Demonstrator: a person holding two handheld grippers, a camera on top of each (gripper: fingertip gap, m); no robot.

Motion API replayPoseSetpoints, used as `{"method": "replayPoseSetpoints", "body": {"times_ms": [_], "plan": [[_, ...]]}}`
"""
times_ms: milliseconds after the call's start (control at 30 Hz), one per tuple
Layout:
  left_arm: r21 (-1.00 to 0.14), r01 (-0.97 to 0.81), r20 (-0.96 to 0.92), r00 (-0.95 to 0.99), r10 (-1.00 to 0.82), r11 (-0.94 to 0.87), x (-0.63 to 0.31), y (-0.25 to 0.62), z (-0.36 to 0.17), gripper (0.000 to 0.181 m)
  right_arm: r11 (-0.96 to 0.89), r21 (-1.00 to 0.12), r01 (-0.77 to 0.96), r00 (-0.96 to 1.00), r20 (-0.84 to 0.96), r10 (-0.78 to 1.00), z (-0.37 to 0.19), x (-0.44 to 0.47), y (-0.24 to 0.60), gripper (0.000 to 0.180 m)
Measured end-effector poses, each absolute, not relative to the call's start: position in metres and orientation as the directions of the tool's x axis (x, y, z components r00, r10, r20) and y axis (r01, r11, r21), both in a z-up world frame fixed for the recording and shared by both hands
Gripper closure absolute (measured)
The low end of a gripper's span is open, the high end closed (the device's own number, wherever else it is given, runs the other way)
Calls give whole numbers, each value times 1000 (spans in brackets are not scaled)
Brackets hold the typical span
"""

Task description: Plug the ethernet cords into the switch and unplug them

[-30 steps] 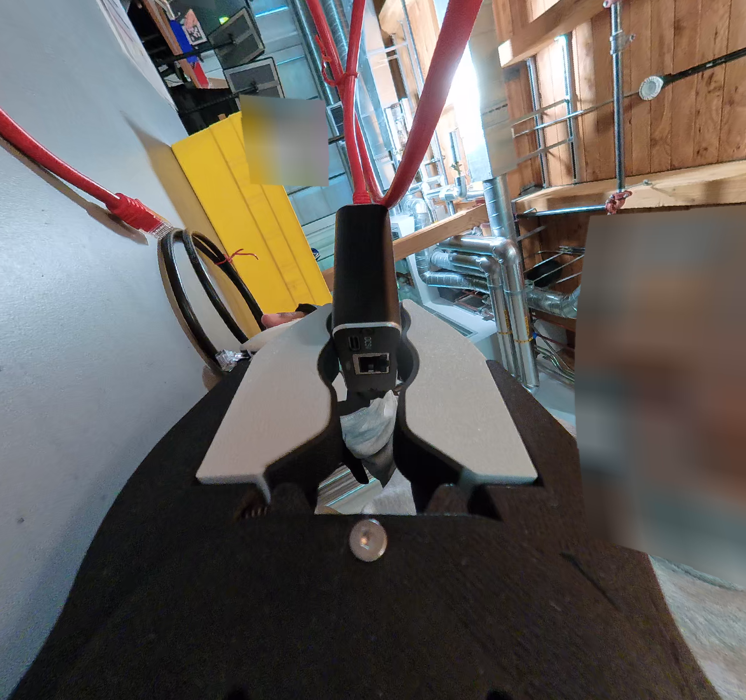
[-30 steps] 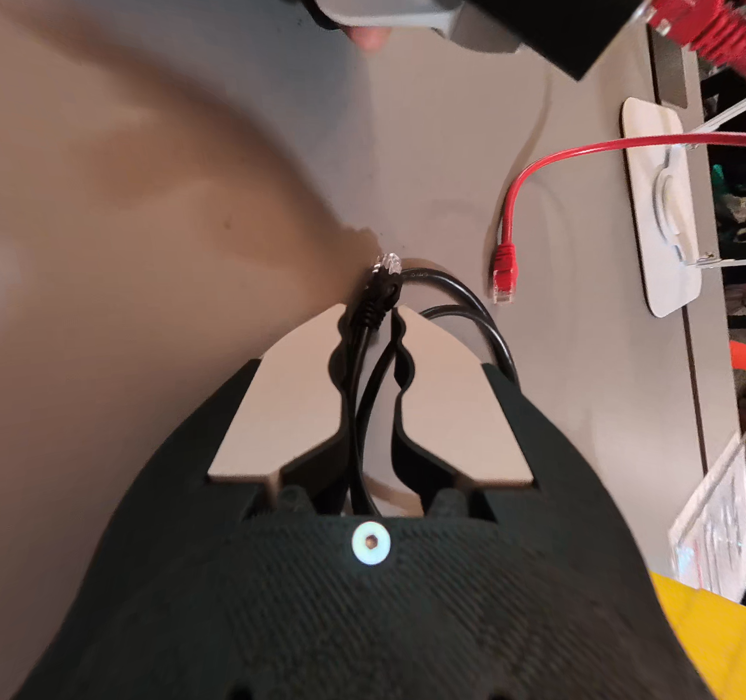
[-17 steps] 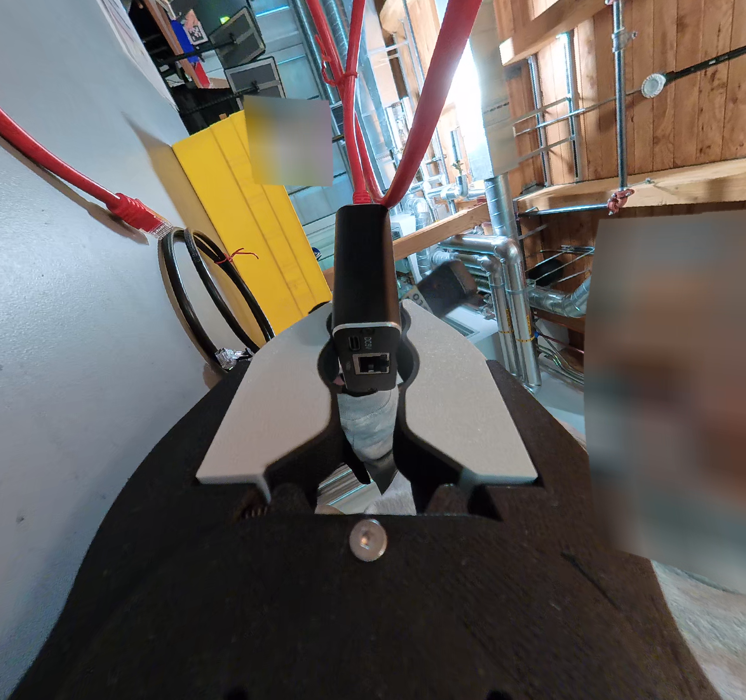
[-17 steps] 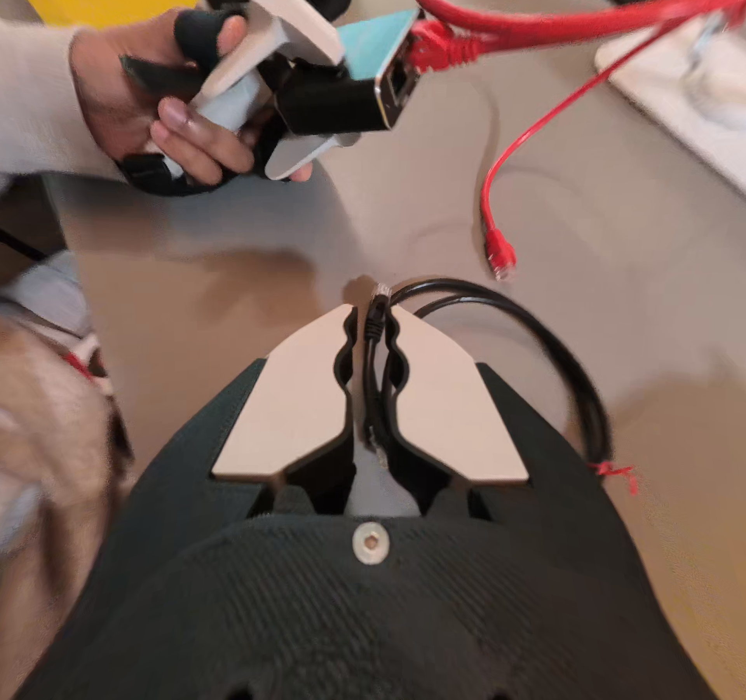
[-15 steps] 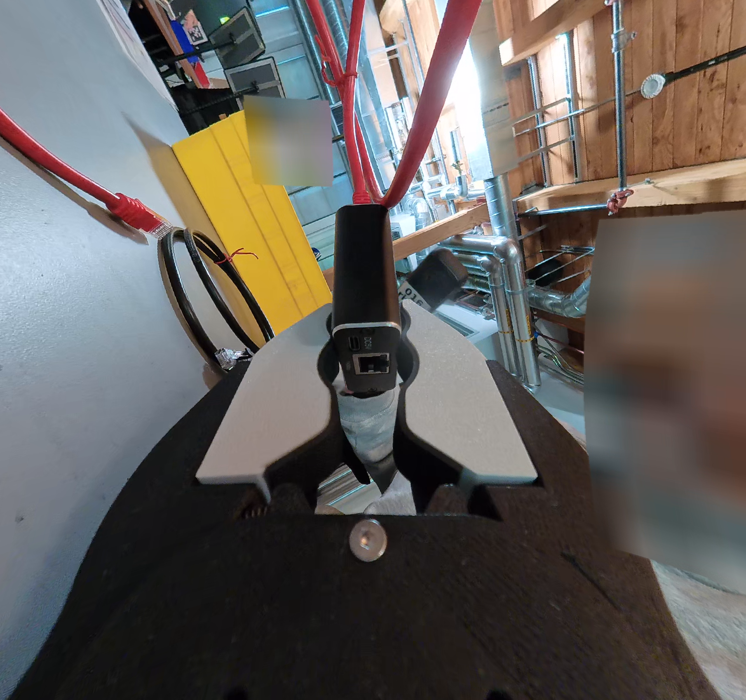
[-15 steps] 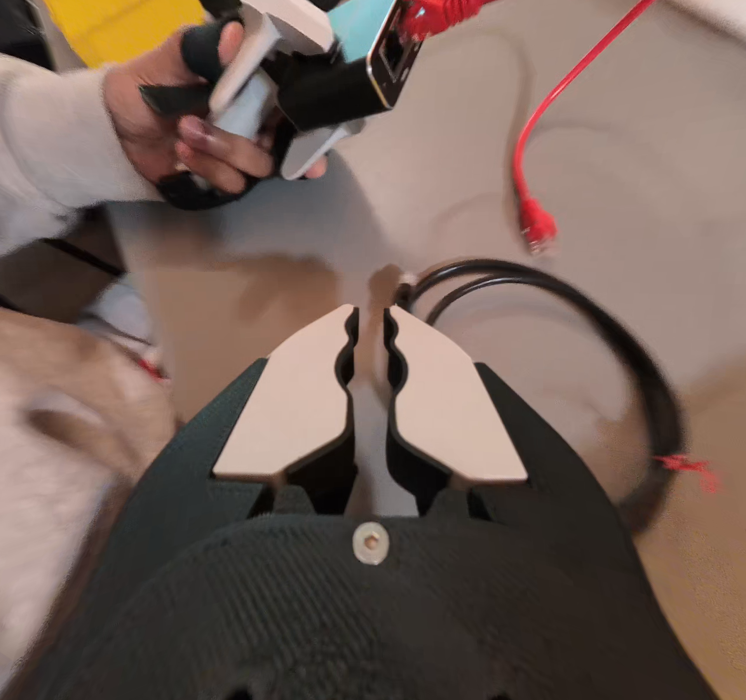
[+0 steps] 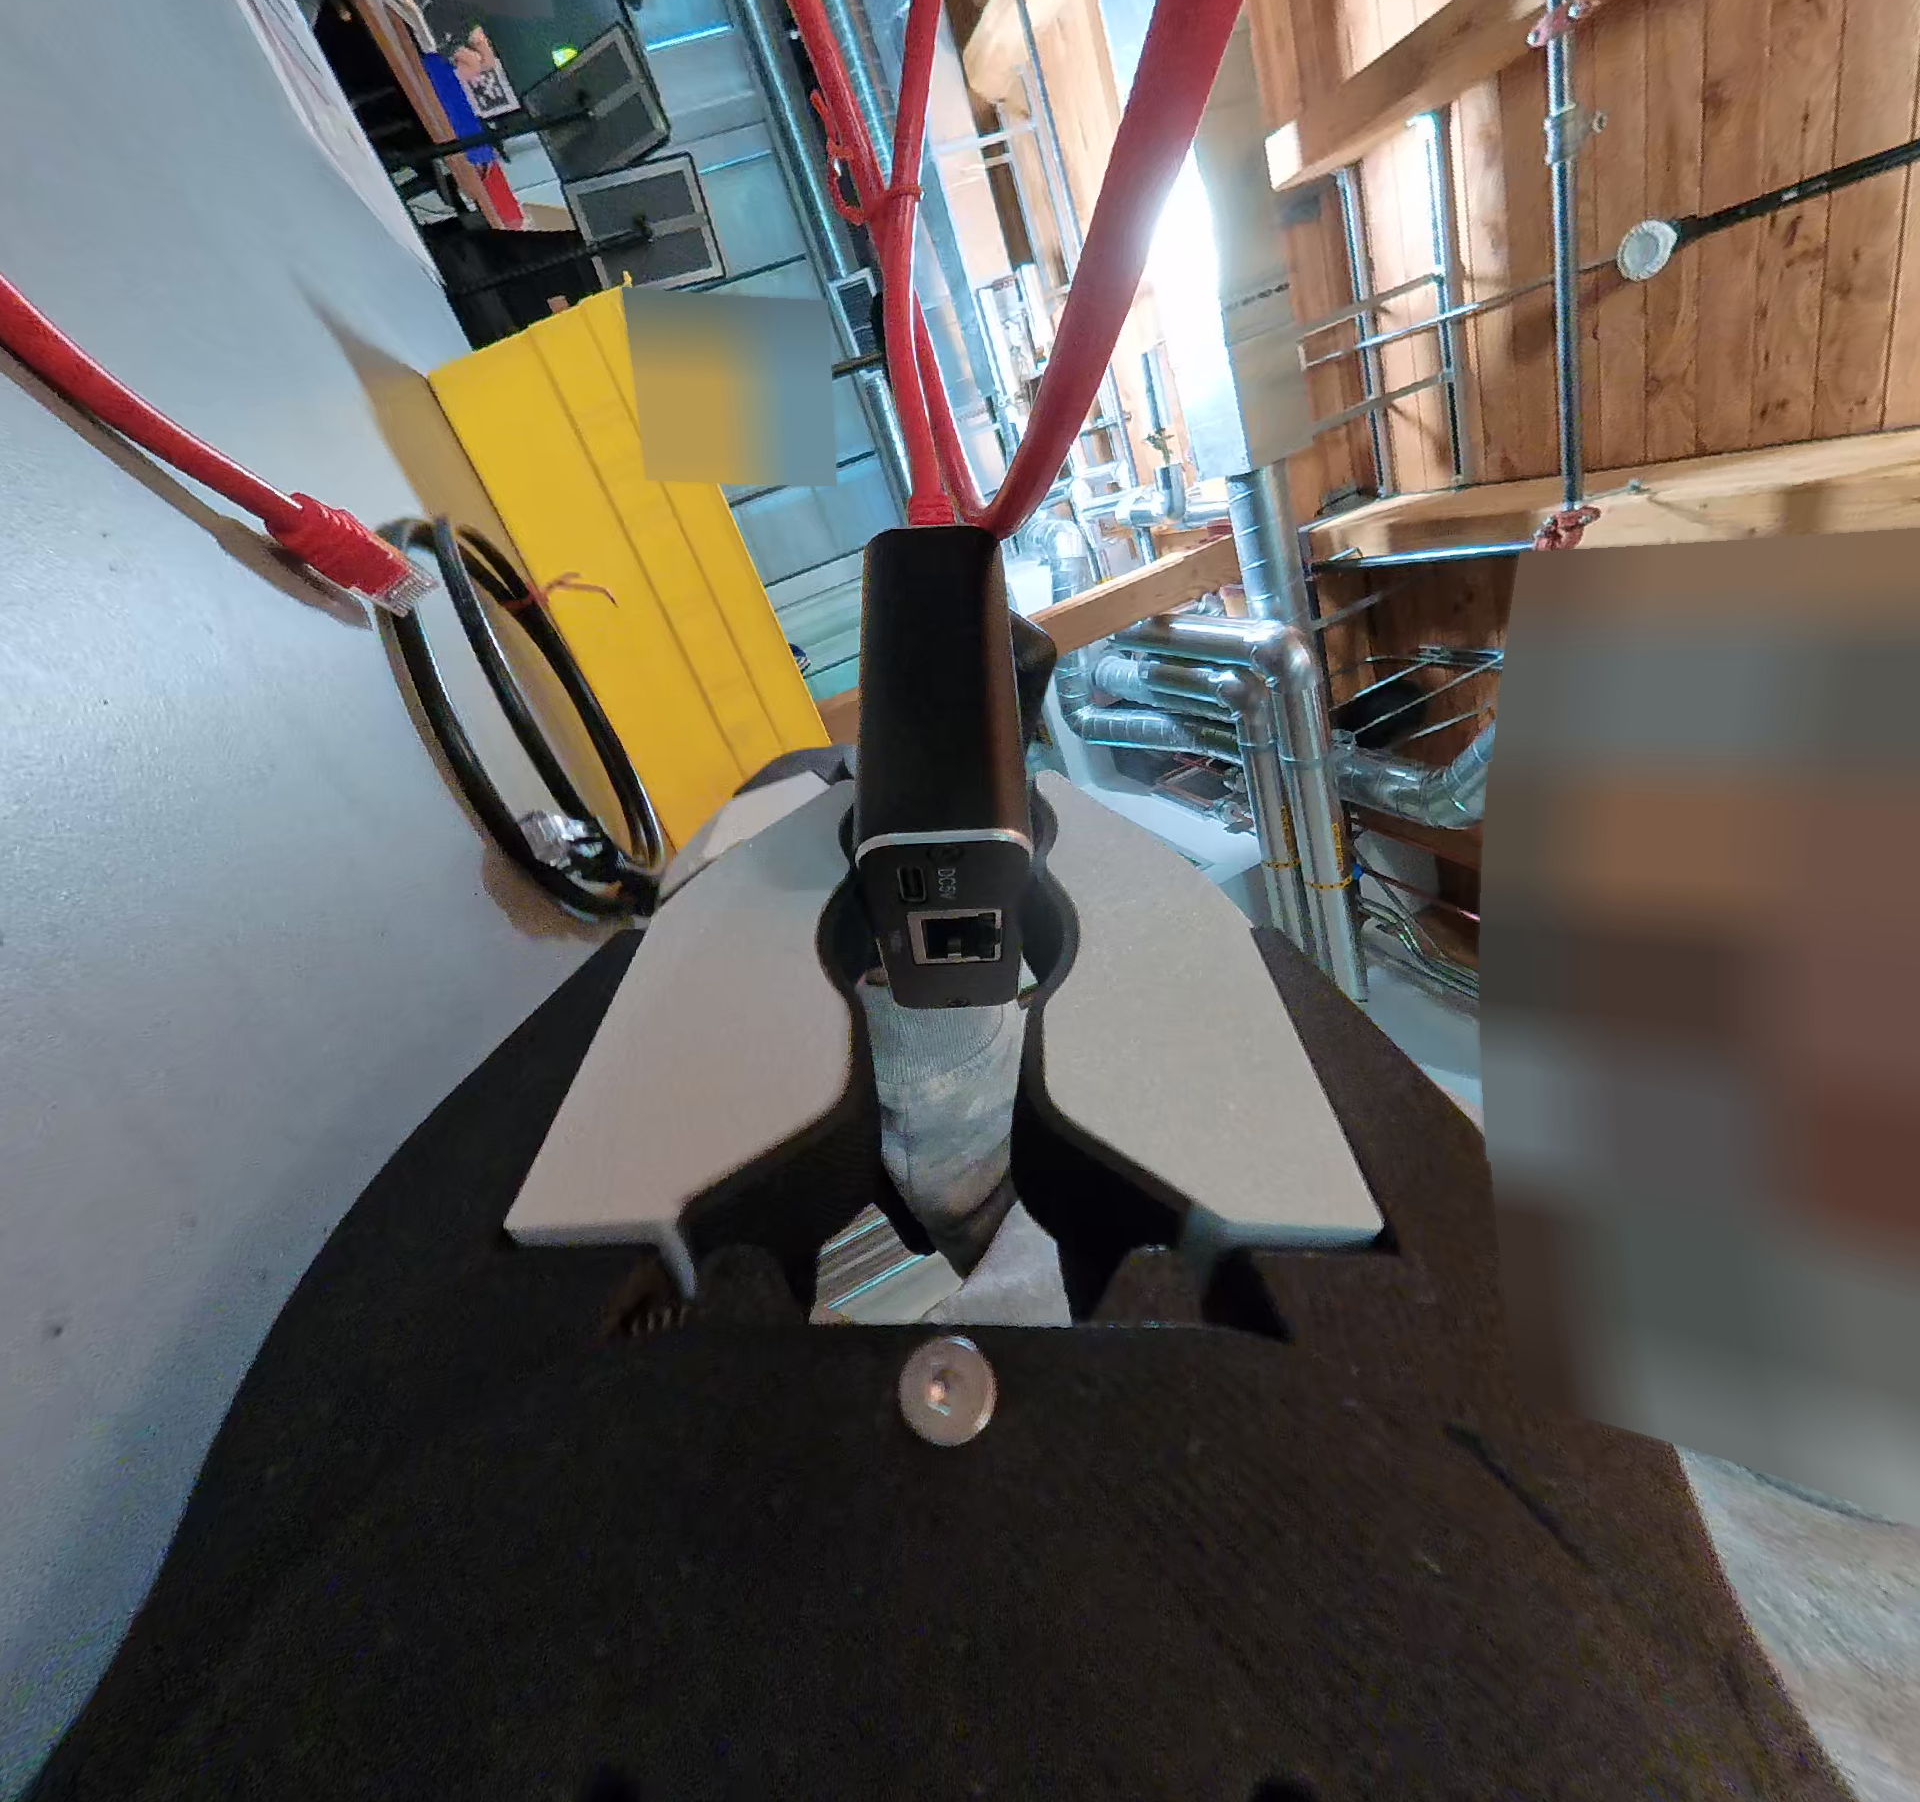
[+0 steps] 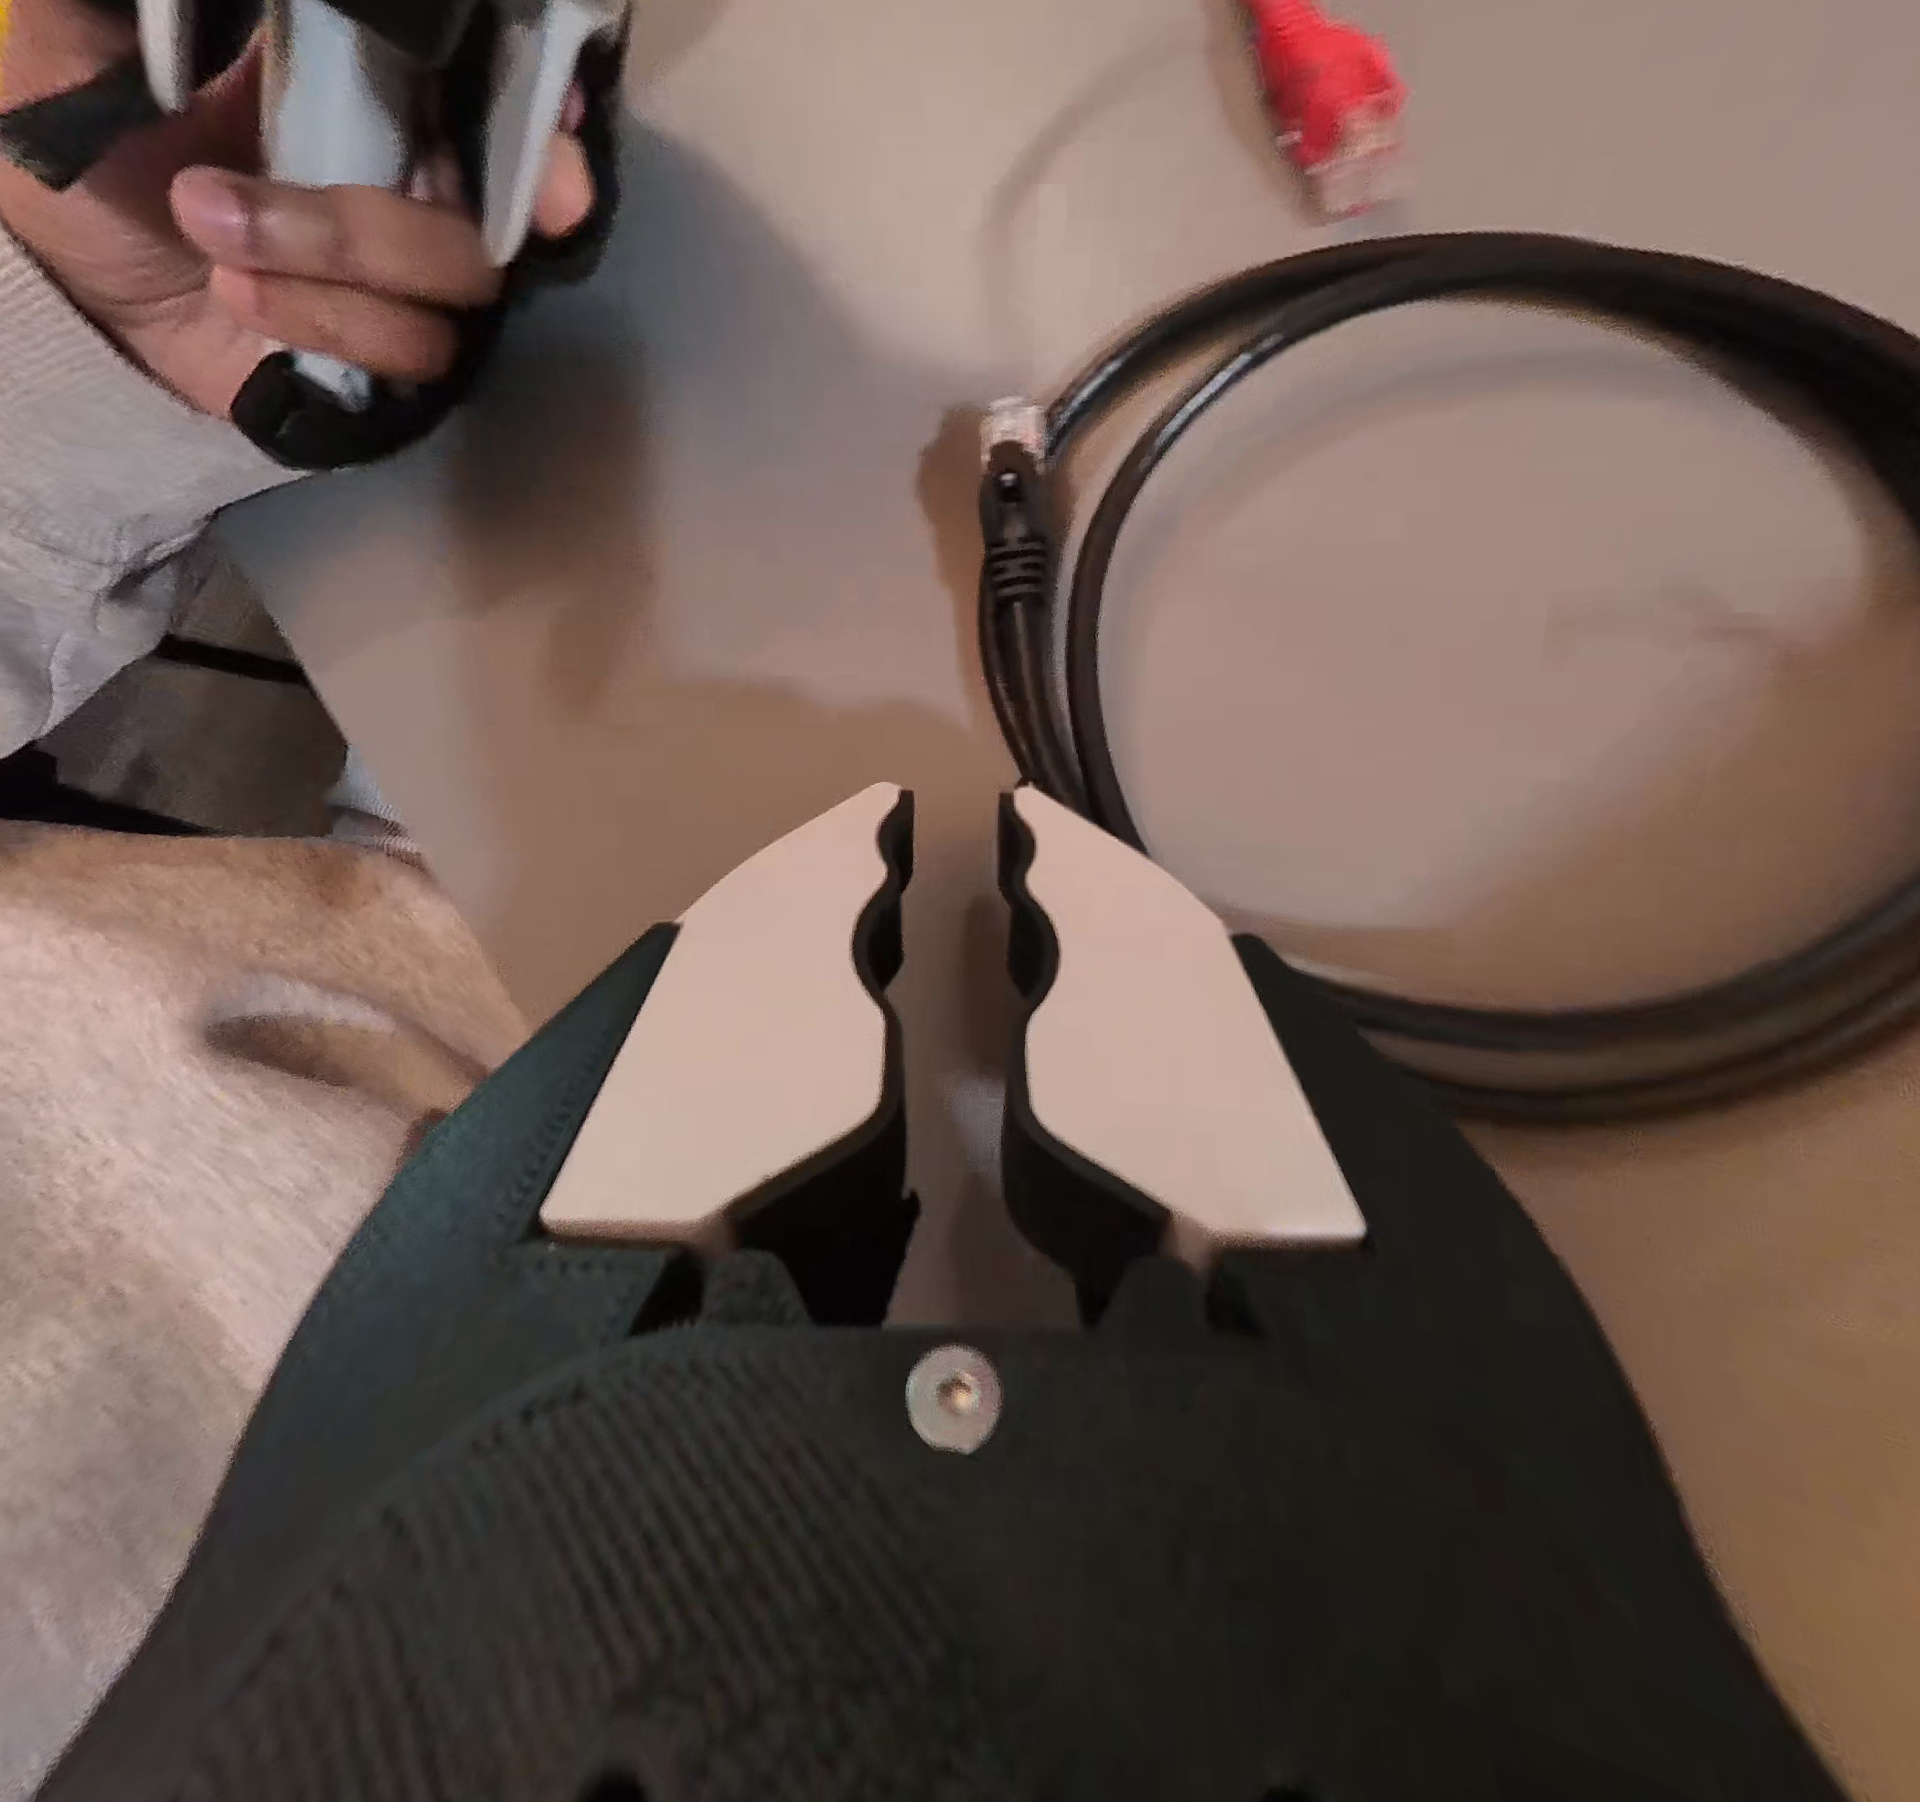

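Left wrist view: clamping on the black switch, the left gripper, its two grey fingers pressing the housing from either side; facing the camera, the switch's near end with one empty port; running up and away from its far end, red ethernet cords, plugged in there; lying to the left of the switch on the grey table, a loose red plug on its own cord, not plugged into anything; coiling just beyond that plug, closer to the switch, a black ethernet cord, its clear plug resting on the table beside the gripper's left finger; standing behind the coil, left of the switch, a yellow bin; filling the space right of the switch, wooden walls and metal pipes.

Right wrist view: hovering over the table, the right gripper, jaws slightly parted and gripping nothing, bare tabletop showing through the gap; lying just ahead and to the right of the fingertips, the black ethernet cord in a flat loop, its plug end pointing away, apart from both fingers; sitting beyond the loop, blurred, the loose red plug; appearing up and to the left of the loop, blurred, the left gripper in a person's hand, a pale sleeve trailing below it; whether the switch itself is showing here, impossible to tell through the blur.
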State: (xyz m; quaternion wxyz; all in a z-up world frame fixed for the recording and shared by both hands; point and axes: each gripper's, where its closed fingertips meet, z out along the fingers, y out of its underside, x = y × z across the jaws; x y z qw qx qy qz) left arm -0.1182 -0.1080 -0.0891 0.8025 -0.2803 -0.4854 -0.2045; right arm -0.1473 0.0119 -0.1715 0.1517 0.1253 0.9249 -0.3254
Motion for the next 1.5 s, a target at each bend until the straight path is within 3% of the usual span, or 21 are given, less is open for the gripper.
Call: {"method": "replayPoseSetpoints", "body": {"times_ms": [33, 167, 300, 467, 567, 733, 933, 1133, 1300, 1367, 1500], "plan": [[-250, 600, 894, 445, -58, 760, -118, -108, -89, 155, 751, -566, 341, -925, -346, 159, -171, -158, 16, 164], [-247, 600, 894, 445, -60, 761, -118, -108, -89, 155, 692, -613, 381, -924, -288, 253, -163, -197, 27, 163], [-243, 601, 894, 443, -64, 762, -119, -109, -89, 155, 608, -685, 401, -914, -344, 215, -150, -193, 13, 161], [-242, 602, 895, 442, -65, 761, -120, -108, -90, 156, 615, -766, 186, -981, -177, 77, -145, -178, -15, 162], [-244, 603, 895, 442, -63, 759, -119, -108, -90, 155, 700, -713, 36, -999, -8, 44, -165, -185, -20, 164], [-250, 607, 896, 441, -58, 754, -119, -106, -90, 155, 752, -655, -77, -994, 107, -8, -179, -183, -20, 158], [-244, 660, 903, 422, -81, 710, -117, -97, -92, 156, 750, -630, -203, -976, 189, -105, -179, -176, -16, 168], [-263, 731, 915, 395, -76, 630, -112, -78, -97, 156, 608, -614, -503, -840, 514, -176, -142, -174, -12, 169], [-272, 779, 927, 370, -64, 565, -107, -64, -102, 156, 465, -475, -747, -623, 745, -240, -122, -150, -9, 169], [-306, 788, 929, 370, -14, 534, -106, -57, -106, 156, 456, -414, -788, -559, 792, -247, -119, -145, -8, 169], [-374, 807, 919, 388, 68, 457, -100, -45, -113, 156, 423, -409, -809, -543, 795, -270, -116, -132, -7, 169]]}}
